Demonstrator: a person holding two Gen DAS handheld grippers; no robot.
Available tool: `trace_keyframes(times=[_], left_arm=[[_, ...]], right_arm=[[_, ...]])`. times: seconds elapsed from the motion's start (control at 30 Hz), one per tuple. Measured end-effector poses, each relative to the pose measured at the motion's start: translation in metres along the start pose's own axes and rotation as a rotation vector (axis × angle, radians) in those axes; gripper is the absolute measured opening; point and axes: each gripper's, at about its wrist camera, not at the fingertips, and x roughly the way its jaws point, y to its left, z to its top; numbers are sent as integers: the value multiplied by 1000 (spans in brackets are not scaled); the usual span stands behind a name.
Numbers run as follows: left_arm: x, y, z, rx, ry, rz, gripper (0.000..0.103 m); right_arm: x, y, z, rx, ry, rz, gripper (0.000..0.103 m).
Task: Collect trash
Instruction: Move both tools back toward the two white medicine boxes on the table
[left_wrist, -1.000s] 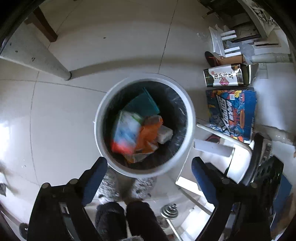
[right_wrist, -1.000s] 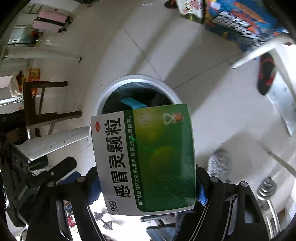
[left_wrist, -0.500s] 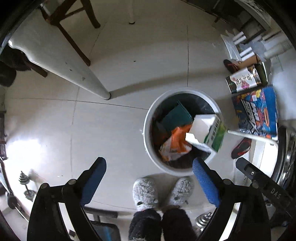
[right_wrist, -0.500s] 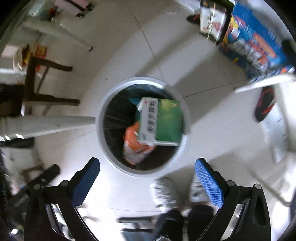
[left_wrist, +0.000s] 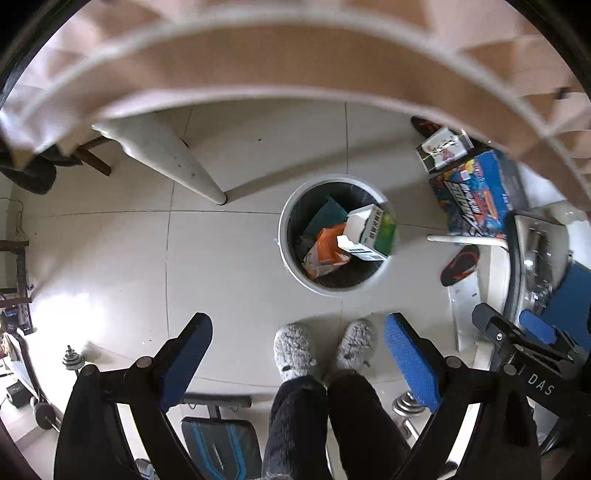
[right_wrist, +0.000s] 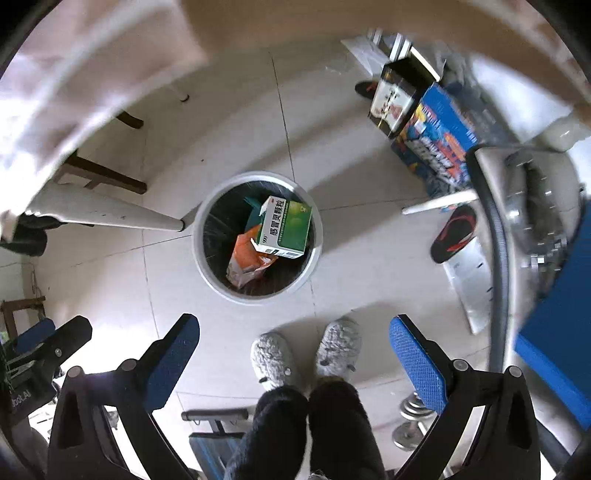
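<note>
Two hand-held grippers over floor, both pointing down. Left hand-held gripper (left_wrist: 298, 345): jaws wide apart, nothing between. Right hand-held gripper (right_wrist: 294, 347): jaws wide apart, nothing held. Green medicine box (right_wrist: 286, 227) tilted inside white trash bin (right_wrist: 201, 254), atop orange packet (right_wrist: 245, 260). Grey slippers (right_wrist: 271, 360) just beside bin.

Left tongs (left_wrist: 297, 338) and right tongs (right_wrist: 293, 341) point straight down — both spread wide, empty.
</note>
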Motion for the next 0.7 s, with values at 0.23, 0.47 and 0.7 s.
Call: trace_keyframes(times=[0.23, 0.47, 0.7], left_arm=[[-84, 2, -18, 32, -38, -15, 95], [-162, 10, -30, 40, -92, -25, 95], [-223, 7, -18, 35, -176, 9, 95]], right_arm=[[-99, 6, -18, -13, -20, 9, 103], [-193, 24, -33, -24, -56, 35, 103], [-264, 29, -22, 10, -115, 104, 103]])
